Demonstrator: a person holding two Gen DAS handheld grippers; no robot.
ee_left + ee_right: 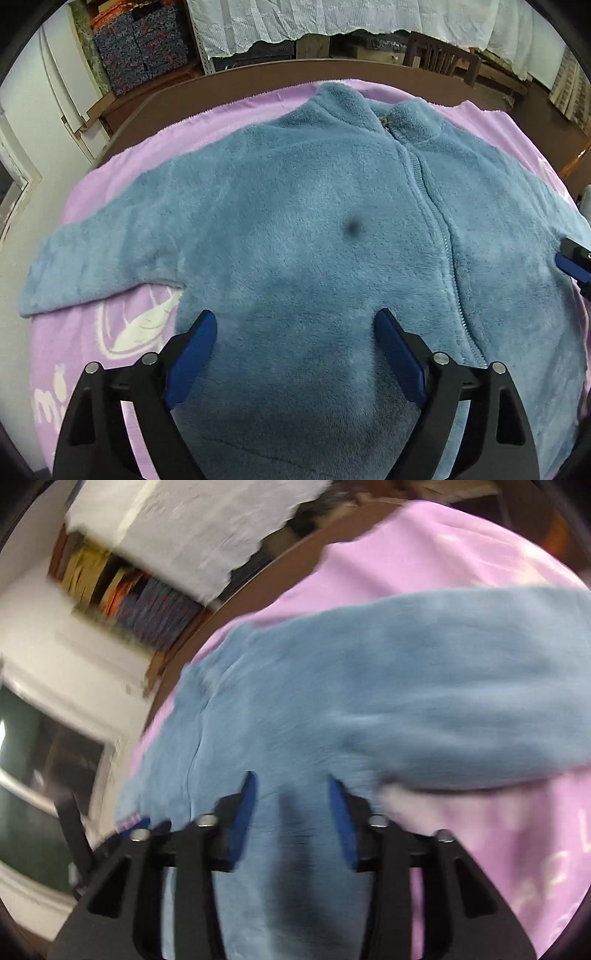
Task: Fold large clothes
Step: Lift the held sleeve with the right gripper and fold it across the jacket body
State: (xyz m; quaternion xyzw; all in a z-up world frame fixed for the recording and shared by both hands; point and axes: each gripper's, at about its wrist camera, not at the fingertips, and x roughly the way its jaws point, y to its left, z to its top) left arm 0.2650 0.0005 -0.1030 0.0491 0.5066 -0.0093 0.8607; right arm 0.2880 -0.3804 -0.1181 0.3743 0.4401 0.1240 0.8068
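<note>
Black left gripper (295, 321), blue finger pads (192, 354), silver screws (440, 357)

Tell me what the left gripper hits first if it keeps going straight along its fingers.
Most likely the blue fleece jacket: the left gripper, jaws open, points down at its front panel left of the zipper. Nothing shows in between, though depth is hard to judge here.

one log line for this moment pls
stage: pre-fold | blue fleece zip-up jacket: flat on lilac blanket, zipped | left gripper: jaws open over hem | right gripper: jaws open over jacket
</note>
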